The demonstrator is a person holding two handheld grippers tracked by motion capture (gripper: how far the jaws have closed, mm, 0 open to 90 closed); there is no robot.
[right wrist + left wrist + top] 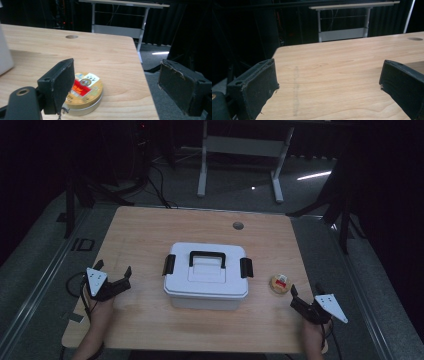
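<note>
Your bench (150, 230) carries two things, and both sit where either hand can get at them. The box (206, 276) stands at the middle, lid on, its black handle (207, 256) folded flat on top and a black latch at each end, which look closed. That central spot puts one latch toward each of your hands, so it probably wants both grippers to open it.

Your left gripper (111, 276) rests low at the bench's left edge, well apart from the box, its fingers (257, 87) spread wide over bare wood and holding nothing. Your right gripper (296, 300) sits at the right front corner, fingers (58, 82) also wide apart and empty.

The tin (280, 283), round and gold-lidded with a red label, lies flat just right of the box and near your right gripper. From the right gripper view it sits just beyond the left finger, so I judge it is that hand's to take, with the box as its likely home.
</note>
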